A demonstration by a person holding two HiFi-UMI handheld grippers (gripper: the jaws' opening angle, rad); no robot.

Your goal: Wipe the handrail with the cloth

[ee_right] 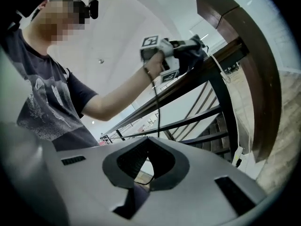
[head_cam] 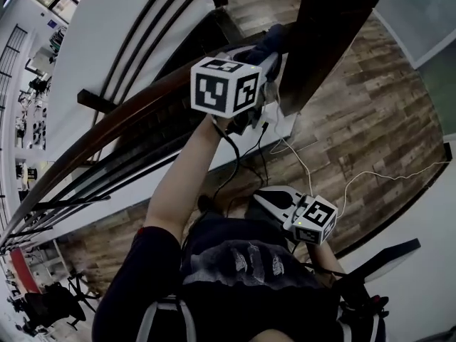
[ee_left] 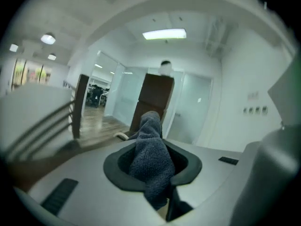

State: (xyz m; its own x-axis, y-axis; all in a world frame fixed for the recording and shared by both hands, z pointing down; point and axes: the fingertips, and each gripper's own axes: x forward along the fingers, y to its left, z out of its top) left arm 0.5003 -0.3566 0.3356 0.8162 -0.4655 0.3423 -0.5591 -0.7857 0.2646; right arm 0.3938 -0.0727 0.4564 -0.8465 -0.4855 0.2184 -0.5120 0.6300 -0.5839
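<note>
The dark brown wooden handrail (head_cam: 135,116) curves from the lower left up to a thick post (head_cam: 324,34). My left gripper (head_cam: 272,48) is raised on an outstretched arm and shut on a dark grey cloth (head_cam: 269,40), which rests on the rail's top next to the post. In the left gripper view the cloth (ee_left: 151,157) fills the jaws and sticks out past them. The right gripper view shows the rail (ee_right: 186,86) with the cloth (ee_right: 196,55) on it. My right gripper (head_cam: 258,195) hangs low by my body, shut and holding nothing.
Black metal balusters (head_cam: 85,180) run under the rail, with a white stair wall (head_cam: 92,41) beyond. Wood floor (head_cam: 370,112) lies to the right, crossed by white cables (head_cam: 313,173). A black cable (head_cam: 231,159) hangs from the left gripper. A glass partition (ee_left: 134,95) stands ahead.
</note>
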